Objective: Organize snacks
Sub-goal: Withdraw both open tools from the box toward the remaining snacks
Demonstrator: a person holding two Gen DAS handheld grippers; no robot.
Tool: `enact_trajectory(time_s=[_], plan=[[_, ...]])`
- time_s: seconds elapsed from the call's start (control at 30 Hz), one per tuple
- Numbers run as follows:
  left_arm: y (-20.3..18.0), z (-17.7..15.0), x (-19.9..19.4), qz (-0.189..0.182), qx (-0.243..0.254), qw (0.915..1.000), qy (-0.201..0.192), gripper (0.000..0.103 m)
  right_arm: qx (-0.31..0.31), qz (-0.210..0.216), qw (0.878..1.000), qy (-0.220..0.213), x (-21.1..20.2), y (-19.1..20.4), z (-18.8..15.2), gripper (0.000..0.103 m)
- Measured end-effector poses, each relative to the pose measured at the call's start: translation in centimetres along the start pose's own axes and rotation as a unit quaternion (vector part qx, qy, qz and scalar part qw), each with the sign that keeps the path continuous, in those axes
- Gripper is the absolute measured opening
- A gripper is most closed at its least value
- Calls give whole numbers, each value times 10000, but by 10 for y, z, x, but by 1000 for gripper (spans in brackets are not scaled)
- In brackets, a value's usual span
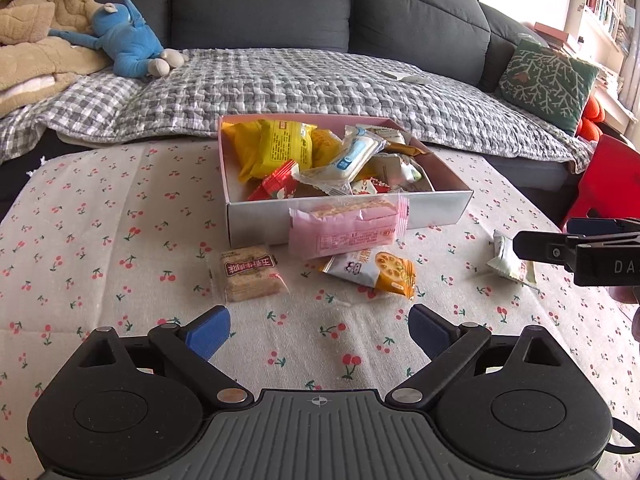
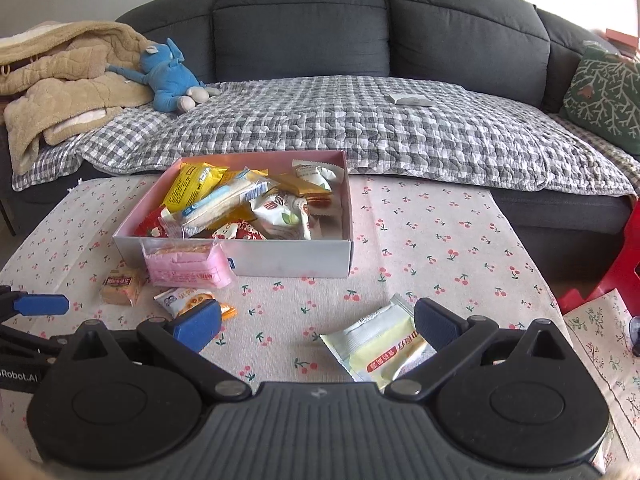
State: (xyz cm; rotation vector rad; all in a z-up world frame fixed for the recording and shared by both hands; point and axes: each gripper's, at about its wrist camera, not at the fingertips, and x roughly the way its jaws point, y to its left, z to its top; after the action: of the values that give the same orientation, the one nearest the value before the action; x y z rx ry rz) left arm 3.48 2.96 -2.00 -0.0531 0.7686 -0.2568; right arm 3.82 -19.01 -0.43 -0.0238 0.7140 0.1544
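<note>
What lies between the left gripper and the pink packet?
In the left wrist view, between the left gripper and the pink packet lies an orange cracker packet on the tablecloth.

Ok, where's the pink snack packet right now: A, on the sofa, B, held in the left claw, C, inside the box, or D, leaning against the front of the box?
D: the pink snack packet leans on the box front wall, standing on the tablecloth.

"Robot.AI" is printed on the left hand-held gripper (image 2: pixel 24 308).
</note>
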Motion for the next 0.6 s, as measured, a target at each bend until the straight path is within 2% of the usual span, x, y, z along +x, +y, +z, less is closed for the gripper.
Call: enact_trajectory(time_s=[0.23, 0.47, 0.6], plan=[[4, -14, 2, 105, -6, 9999, -12, 97, -165, 11, 9998, 144, 2, 0, -18, 103], [4, -20, 4, 105, -23, 9999, -95, 99, -348, 51, 9994, 56, -3, -2, -30, 103], [1, -24, 8, 92, 41, 9999, -76, 100, -448, 44, 9988, 208, 1, -6, -42, 103]])
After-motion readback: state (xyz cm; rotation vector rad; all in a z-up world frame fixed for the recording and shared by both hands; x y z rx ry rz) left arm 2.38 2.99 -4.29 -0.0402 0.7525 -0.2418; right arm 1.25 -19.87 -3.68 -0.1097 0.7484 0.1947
